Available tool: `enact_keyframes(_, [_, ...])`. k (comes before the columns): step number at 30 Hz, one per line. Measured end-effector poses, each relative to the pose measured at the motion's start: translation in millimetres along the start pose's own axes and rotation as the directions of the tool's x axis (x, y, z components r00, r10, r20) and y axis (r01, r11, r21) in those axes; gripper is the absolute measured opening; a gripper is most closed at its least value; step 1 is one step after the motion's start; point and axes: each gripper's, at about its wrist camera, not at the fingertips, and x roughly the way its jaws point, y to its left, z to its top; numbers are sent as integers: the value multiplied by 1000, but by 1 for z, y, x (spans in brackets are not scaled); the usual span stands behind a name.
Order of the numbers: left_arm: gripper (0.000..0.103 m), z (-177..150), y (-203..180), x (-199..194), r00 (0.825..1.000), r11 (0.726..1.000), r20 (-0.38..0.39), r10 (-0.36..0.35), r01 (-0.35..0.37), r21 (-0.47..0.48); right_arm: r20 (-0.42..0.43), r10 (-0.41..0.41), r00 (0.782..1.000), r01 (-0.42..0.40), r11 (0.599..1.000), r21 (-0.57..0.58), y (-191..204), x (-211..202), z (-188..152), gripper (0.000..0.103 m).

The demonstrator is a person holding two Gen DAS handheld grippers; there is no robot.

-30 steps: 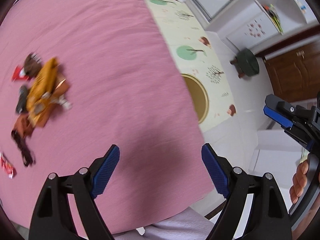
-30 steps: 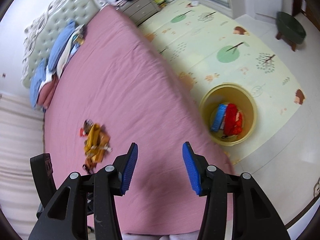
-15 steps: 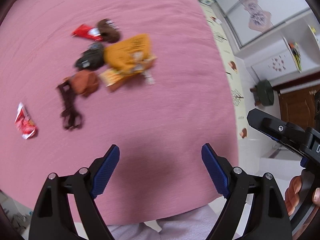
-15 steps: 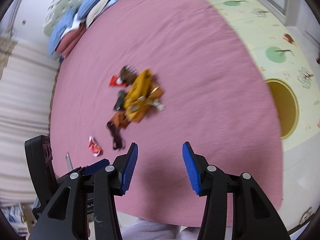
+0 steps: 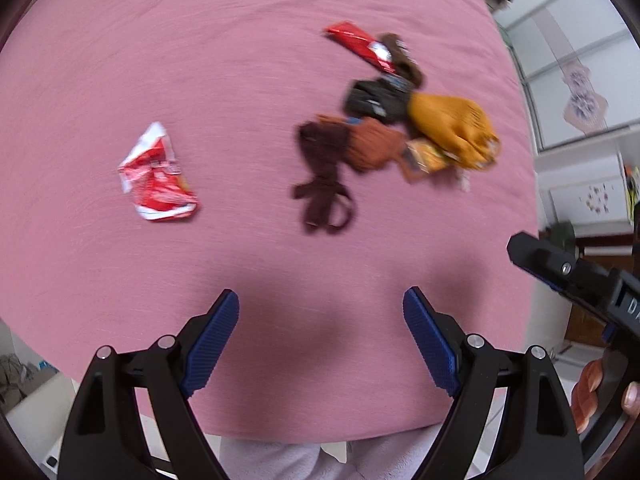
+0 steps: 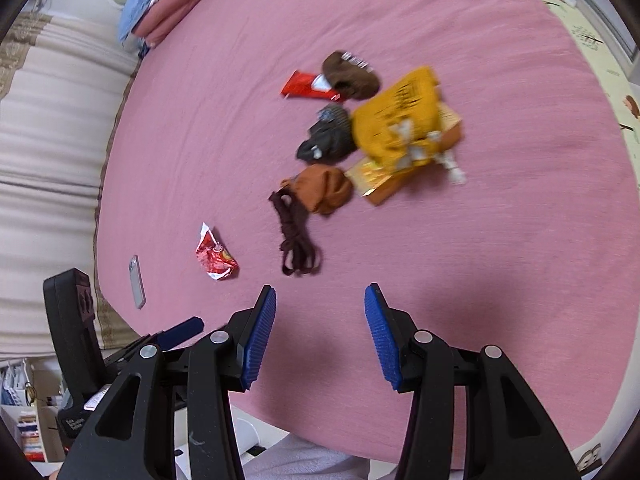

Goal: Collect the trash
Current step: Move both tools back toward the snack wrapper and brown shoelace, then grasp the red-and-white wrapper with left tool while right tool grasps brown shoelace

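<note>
A crumpled red-and-white wrapper (image 5: pixel 158 176) lies alone on the pink bed (image 5: pixel 200 60); it also shows in the right wrist view (image 6: pixel 215 258). Right of it is a pile: a flat red wrapper (image 5: pixel 360 46), an orange snack packet (image 5: pixel 426 158), a yellow cloth (image 5: pixel 452 128), brown (image 5: pixel 372 146), black (image 5: pixel 376 100) and dark maroon (image 5: pixel 320 176) garments. My left gripper (image 5: pixel 320 340) is open and empty above the bed's near edge. My right gripper (image 6: pixel 318 332) is open and empty, short of the maroon garment (image 6: pixel 296 240).
A phone (image 6: pixel 137 282) lies near the bed's left edge. Folded bedding (image 6: pixel 168 4) is piled at the head. A play mat (image 6: pixel 600 60) covers the floor on the right. My right gripper's body (image 5: pixel 580 284) shows at the left wrist view's right edge.
Both grippers have swung left from the floor and yellow bin toward the bed. The trash pile and crumpled wrapper now sit nearer the centre. Both grippers stayed open.
</note>
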Motion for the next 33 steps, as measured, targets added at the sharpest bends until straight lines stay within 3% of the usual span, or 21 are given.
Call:
enact_keyframes(7, [85,17,53,9,1000,996,11,29,-28,-85,-51,-27,998,24,999,-48,31,49,7,47])
enact_keyframes(16, [85,46,128,37,997,977,-1,76,-75,-199,-89,-135,987,122,984,-131,56,115,23,47])
enact_keyframes(27, [85,73,164,80,995,963,-51,84,-94,-254,-123,-192,974,175,974,-141,63,164,40,46])
enact_keyframes(30, [83,78,165,89,993,961,-65,97,-110,-254,-127,-213,969,193,970,-148,65,171,39,35])
enact_keyframes(32, [78,80,165,92,991,959,-65,113,-126,-255,-131,-226,965,206,967,-149,65,175,38,22])
enact_keyframes(33, [76,81,164,92,990,958,-64,122,-135,-253,-135,-229,964,208,966,-151,65,176,37,22])
